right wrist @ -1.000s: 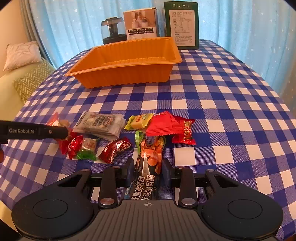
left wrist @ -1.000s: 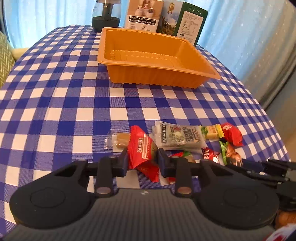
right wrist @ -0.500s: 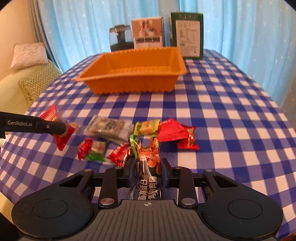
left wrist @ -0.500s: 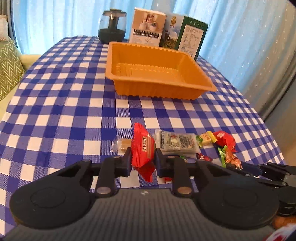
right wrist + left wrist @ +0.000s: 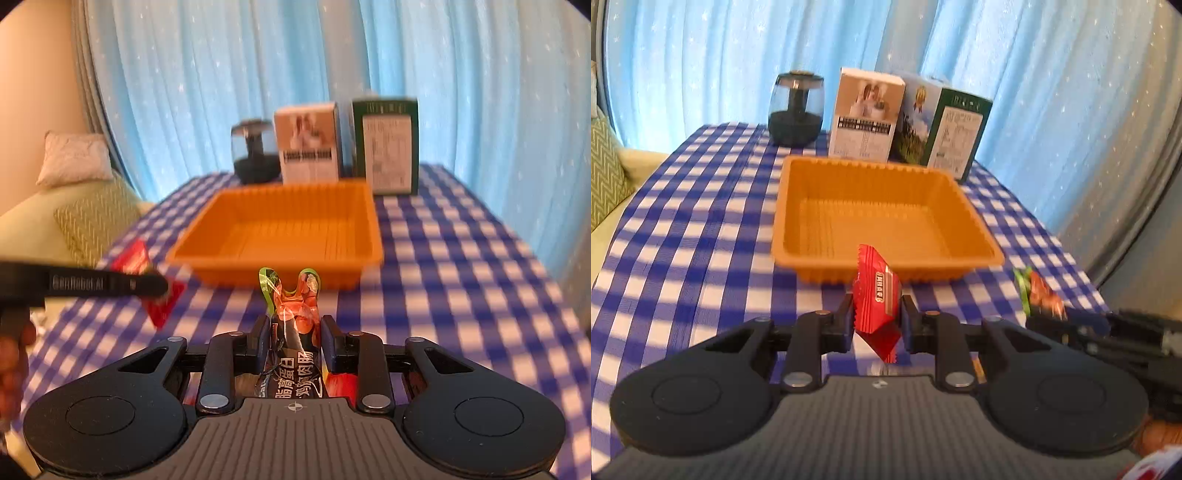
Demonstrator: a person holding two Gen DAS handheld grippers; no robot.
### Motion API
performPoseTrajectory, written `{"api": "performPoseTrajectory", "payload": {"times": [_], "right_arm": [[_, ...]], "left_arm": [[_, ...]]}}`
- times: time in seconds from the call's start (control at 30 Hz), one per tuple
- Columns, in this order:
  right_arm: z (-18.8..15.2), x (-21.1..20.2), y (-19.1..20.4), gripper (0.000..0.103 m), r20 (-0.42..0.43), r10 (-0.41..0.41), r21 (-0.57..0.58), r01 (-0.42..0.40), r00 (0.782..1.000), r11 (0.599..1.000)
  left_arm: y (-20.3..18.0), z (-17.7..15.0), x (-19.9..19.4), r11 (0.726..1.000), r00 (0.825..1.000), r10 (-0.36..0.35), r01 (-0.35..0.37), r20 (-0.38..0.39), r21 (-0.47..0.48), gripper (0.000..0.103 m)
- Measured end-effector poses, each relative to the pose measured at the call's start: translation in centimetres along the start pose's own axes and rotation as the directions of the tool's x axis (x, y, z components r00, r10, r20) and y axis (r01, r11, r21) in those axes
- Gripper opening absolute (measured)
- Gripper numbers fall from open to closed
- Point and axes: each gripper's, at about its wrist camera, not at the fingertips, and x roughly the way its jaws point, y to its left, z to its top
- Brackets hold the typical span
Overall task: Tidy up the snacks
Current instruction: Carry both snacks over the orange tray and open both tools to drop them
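My left gripper [image 5: 877, 314] is shut on a red snack packet [image 5: 875, 299] and holds it in the air just before the near wall of the orange tray [image 5: 886, 258]. My right gripper [image 5: 293, 334] is shut on a long dark sausage packet [image 5: 295, 321] with a green and orange top, held up in front of the same orange tray [image 5: 280, 266]. The tray holds nothing. In the right wrist view the left gripper's finger [image 5: 103, 284] and the red packet [image 5: 162, 306] show at the left. The sausage packet [image 5: 1039, 291] shows at the right of the left wrist view.
A dark glass jar [image 5: 796, 107], a white box [image 5: 864, 114] and a green box [image 5: 942, 129] stand behind the tray at the table's far edge. The table has a blue and white checked cloth [image 5: 683, 240]. A sofa with a cushion [image 5: 74, 158] lies to the left.
Both grippers have risen and moved forward toward the tray, each carrying its packet. The loose snacks on the cloth have dropped out of view.
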Motion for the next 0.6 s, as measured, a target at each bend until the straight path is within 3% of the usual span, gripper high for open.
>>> {"api": "performPoseTrajectory", "payload": {"times": [0.27,0.6], "right_arm": [[5.5,7.0,-1.7,0.03,0.049,-0.007,-0.029,0.008,0.999,1.0],[7.2,13.5,-2.4,0.03,0.012,0.004,-0.034,-0.003,1.0,0.999]], "left_arm": [[0.8,4.4,4.8,1.0,0.998,0.022,-0.021,0.066,-0.022,0.022],[2.9,6.6,10.5,0.996,0.997,0.054,-0.05,0.06,-0.076,0.024]]}}
